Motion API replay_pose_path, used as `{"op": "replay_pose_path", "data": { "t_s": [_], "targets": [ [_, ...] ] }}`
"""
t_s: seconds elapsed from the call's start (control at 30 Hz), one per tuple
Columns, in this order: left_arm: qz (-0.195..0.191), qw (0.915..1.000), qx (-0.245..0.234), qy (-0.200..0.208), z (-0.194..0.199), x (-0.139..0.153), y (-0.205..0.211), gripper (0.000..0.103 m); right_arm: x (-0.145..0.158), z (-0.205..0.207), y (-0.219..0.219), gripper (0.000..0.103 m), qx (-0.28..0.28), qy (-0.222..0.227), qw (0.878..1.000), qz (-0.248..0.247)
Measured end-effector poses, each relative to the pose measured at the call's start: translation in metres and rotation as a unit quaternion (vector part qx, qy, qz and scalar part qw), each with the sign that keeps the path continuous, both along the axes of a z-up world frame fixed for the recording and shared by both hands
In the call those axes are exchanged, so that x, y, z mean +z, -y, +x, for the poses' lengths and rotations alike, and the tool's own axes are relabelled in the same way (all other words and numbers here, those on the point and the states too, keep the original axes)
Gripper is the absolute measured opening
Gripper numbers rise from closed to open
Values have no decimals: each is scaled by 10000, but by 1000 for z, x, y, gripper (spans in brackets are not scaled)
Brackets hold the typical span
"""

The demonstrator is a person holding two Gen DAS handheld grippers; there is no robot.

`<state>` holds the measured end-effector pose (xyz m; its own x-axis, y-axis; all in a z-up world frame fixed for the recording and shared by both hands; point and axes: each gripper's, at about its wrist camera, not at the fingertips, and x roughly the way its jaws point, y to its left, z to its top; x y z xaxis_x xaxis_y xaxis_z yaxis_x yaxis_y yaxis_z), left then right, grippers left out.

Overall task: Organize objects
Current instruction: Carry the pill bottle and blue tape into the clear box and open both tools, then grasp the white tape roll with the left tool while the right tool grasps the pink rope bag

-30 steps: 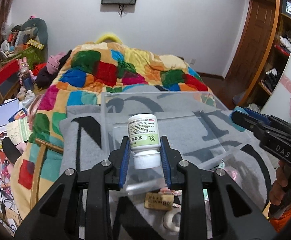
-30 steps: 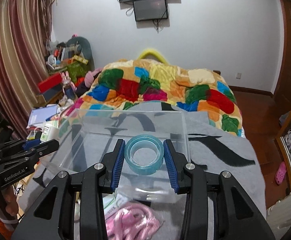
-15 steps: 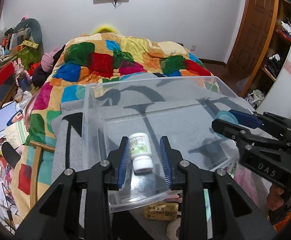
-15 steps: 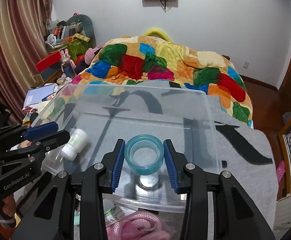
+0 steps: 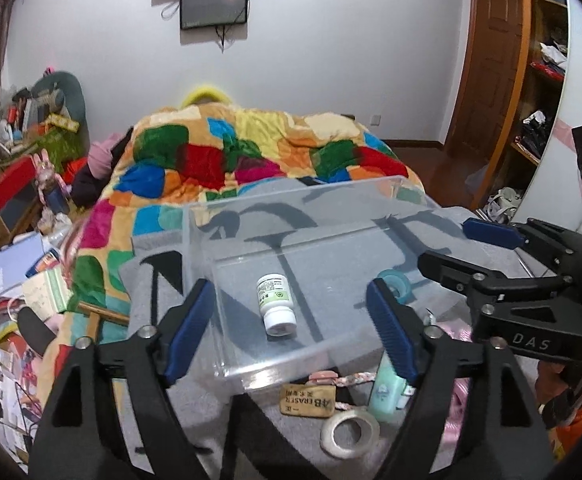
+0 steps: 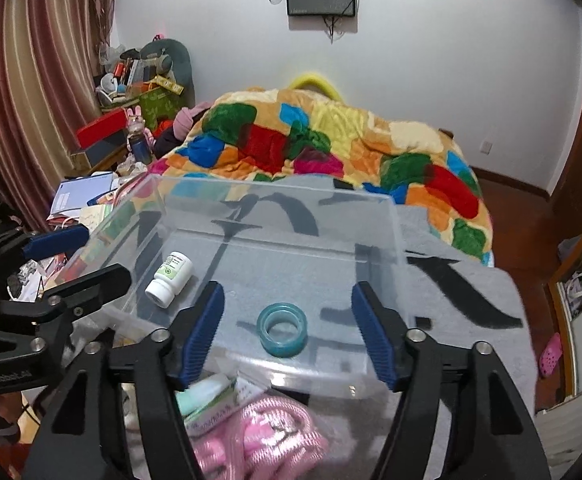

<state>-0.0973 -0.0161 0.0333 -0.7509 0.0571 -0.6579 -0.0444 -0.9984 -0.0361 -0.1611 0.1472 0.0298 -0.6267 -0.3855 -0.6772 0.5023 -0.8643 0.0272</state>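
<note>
Lying nearest, on the grey blanket [image 5: 251,432] ahead of the bin, are the loose items not yet sorted: a white tape roll [image 5: 350,433], an eraser [image 5: 308,401], a green tube [image 5: 387,388] and a pink cord [image 6: 259,436].

Left gripper [image 5: 291,328]: fingers now spread wide and empty, where a second ago they pinched the bottle [image 5: 275,303]. Right gripper [image 6: 287,330]: likewise spread, having let go of the blue tape ring [image 6: 282,329].

Both items now rest on the floor of the clear bin [image 5: 307,200]; the bottle lies on its side towards the left, cap nearest, and the ring lies flat to its right, the two apart. Judgement: two placements are complete, and both grippers are free to collect the remaining items.

Beyond the bin, the bed carries a patchwork quilt [image 5: 251,152]. Further off stand a cluttered side table [image 6: 131,96] at left, a screen [image 5: 214,4] on the white wall, and a wooden door [image 5: 491,60] with shelving at right.
</note>
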Motion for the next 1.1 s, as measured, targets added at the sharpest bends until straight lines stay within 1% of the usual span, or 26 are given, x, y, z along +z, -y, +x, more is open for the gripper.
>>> {"op": "replay_pose_path", "data": {
  "t_s": [0.1,0.13,0.2,0.3,0.37,0.47,0.53,0.57,0.67,0.8,0.9,0.97,1.0,1.03,1.07,1.1],
  "targets": [
    [-14,9999,-69,-128,15,3,-3,89,5,14,-9,78,-67,-154,9999,-16],
    [-11,9999,-93,-145,19,3,-3,91,5,19,-12,82,-91,-179,9998,-42],
    [-29,9998,-143,-145,26,2,-6,91,2,29,-17,83,-155,-172,9997,-52],
    [-75,9997,-225,-55,38,-7,-9,91,-12,44,-19,83,-185,-64,9998,29],
    [-79,9996,-266,13,47,-16,-11,91,-24,51,-22,83,-260,60,9996,54],
    [-53,9993,-330,150,56,-28,-16,91,-43,58,-26,83,-273,406,9988,-59],
    [-51,9988,-374,302,58,-39,-18,91,-56,60,-24,83,-133,596,9981,125],
    [-51,9986,-387,363,59,-44,-20,91,-60,61,-24,83,-102,595,9979,232],
    [33,9976,-413,563,57,-58,-23,91,-64,65,-33,88,-89,512,9982,303],
    [124,9968,-403,683,54,-69,-25,91,-69,56,-56,89,6,803,9966,182],
    [190,9968,-348,700,52,-72,-24,91,-70,50,-70,89,-42,928,9955,180],
    [228,9970,-312,669,51,-72,-22,90,-67,47,-78,89,-148,924,9953,228],
    [258,9972,-295,632,52,-72,-22,86,-64,46,-83,89,-215,927,9953,160],
    [276,9974,-275,606,52,-72,-21,80,-60,46,-85,89,-248,956,9951,49],
    [284,9973,-270,614,51,-72,-21,77,-58,45,-86,92,-265,992,9947,-70],
    [305,9971,-281,633,50,-72,-22,73,-55,44,-86,92,-292,1025,9941,-209]
  ]
}}
